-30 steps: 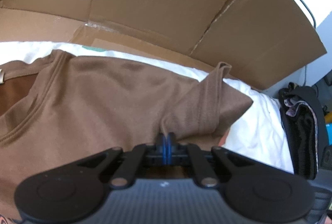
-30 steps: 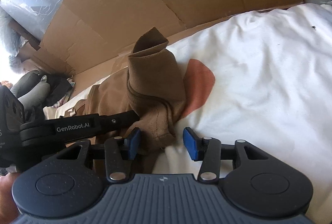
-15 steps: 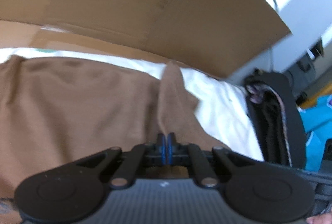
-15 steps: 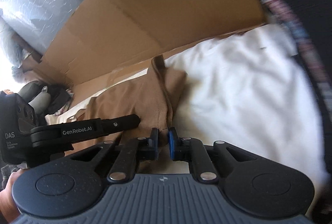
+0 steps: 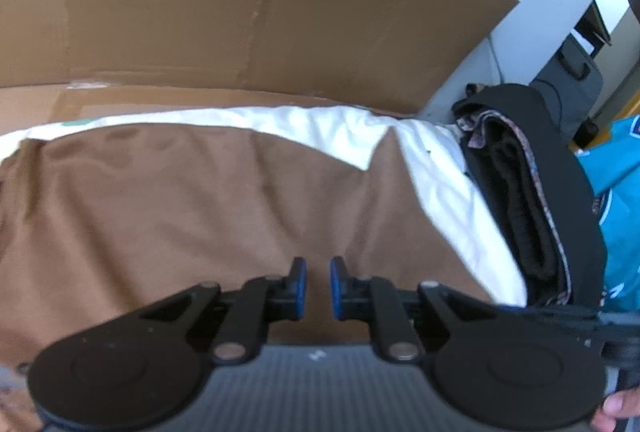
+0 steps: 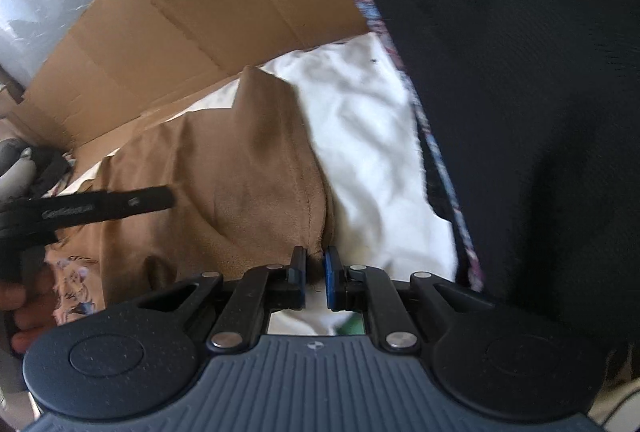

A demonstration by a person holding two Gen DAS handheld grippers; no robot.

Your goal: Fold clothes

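Garment: brown T-shirt [image 5: 192, 208] lies spread across the white sheet [image 5: 432, 168], its right edge running to a raised corner near the sheet's far side; whether a sleeve is tucked under that edge I cannot tell through the blur.
Left gripper: the left gripper [image 5: 318, 286] hovers over the shirt's near part, its blue pads [image 5: 301, 284] parted by a narrow gap with nothing caught between them.
Right gripper: the right gripper [image 6: 315, 278] sits at the shirt's right hem edge with a small gap between its pads; brown cloth reaches down into that gap, but whether it is pinched or merely lies there I cannot tell.
Surroundings: cardboard sheets [image 5: 240, 8] stand behind the bed, and a black garment with a patterned trim [image 6: 520, 104] is piled at the right, just beside the sheet's edge.
Step in hand: by my reading, work on the shirt's right side, with the edge drawn out or laid down; this could fit flattening ahead of a fold or setting down a side just folded over.
Next move calls for: a clear grasp on one layer only at the hem and at a matching point higher on that side, both lifted evenly so the cloth does not bunch.
Risk: thin jersey slips from a half-closed grip, and the sheet beneath may be caught with it.
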